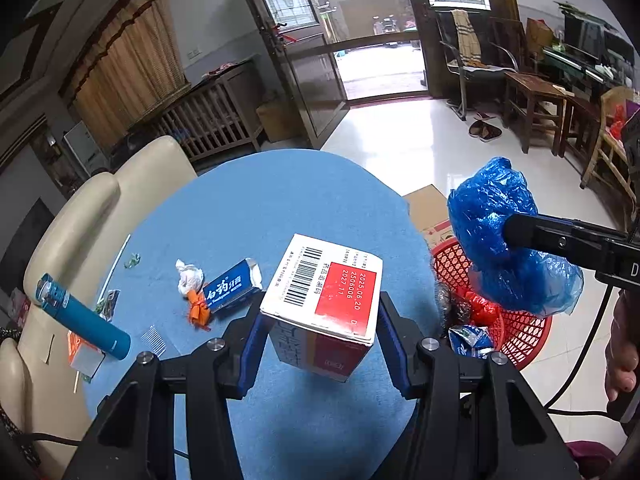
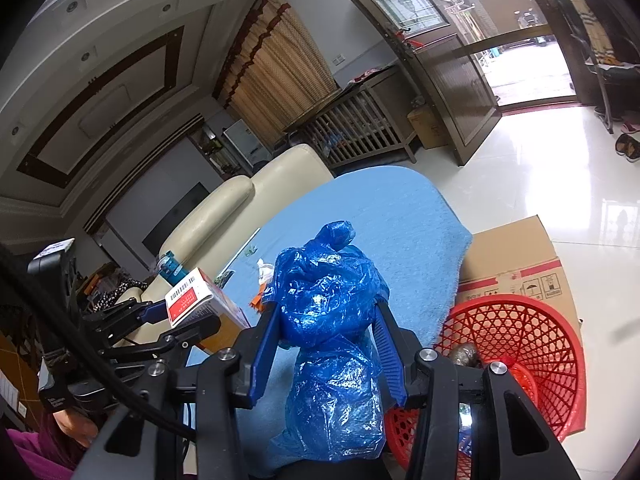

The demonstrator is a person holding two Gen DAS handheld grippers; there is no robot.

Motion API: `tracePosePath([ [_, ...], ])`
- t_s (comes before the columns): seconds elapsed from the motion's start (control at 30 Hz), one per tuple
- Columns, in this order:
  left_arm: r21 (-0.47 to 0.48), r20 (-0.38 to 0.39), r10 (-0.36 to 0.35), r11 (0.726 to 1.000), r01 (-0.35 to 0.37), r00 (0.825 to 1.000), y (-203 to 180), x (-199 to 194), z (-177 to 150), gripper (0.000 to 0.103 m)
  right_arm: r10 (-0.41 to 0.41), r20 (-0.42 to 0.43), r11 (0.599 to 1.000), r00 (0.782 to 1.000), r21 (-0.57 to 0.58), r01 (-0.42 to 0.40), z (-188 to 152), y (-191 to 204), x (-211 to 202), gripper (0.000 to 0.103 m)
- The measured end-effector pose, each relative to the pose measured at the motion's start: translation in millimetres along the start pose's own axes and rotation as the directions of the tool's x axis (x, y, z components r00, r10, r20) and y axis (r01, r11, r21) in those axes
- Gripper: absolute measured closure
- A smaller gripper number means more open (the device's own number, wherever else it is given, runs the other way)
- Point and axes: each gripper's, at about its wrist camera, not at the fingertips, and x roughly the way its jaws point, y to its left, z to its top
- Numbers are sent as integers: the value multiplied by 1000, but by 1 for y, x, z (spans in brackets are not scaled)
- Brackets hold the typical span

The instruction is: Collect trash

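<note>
We hold a white and red carton (image 1: 326,304) in our left gripper (image 1: 320,320), its blue fingers (image 1: 256,332) pressed against the two sides. The carton's long axis runs along the fingers, and its barcoded end faces away from the camera, tilted up. It is lifted above the near part of the blue table (image 1: 256,208).

Our right gripper (image 2: 326,332) is clamped on a crumpled blue plastic bag (image 2: 328,300), which bulges past the fingertips and hangs down between the fingers toward the camera. From the left wrist view, this gripper reaches in from the right and carries the bag over the red mesh basket (image 1: 516,332), which stands on the floor just beside the table's right edge with wrappers inside.

On the table's left lie a blue toothpaste box (image 1: 230,286), a white paper wad (image 1: 189,278), an orange scrap (image 1: 199,312) and a blue cylinder (image 1: 82,318). A cardboard box (image 2: 516,256) sits behind the basket, a cream sofa (image 1: 100,208) to the left, and an open glass door (image 1: 376,28) far off.
</note>
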Motion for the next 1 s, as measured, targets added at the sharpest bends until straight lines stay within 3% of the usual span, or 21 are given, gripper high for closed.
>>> tracePosePath([
  [0.87, 94, -6, -32, 995, 33, 999, -37, 12, 15, 49, -41, 27, 998, 999, 54, 40, 2, -13, -24, 53],
  [1.0, 89, -10, -63, 994, 64, 998, -39, 15, 18, 49, -51, 26, 997, 998, 59, 49, 2, -15, -26, 53],
])
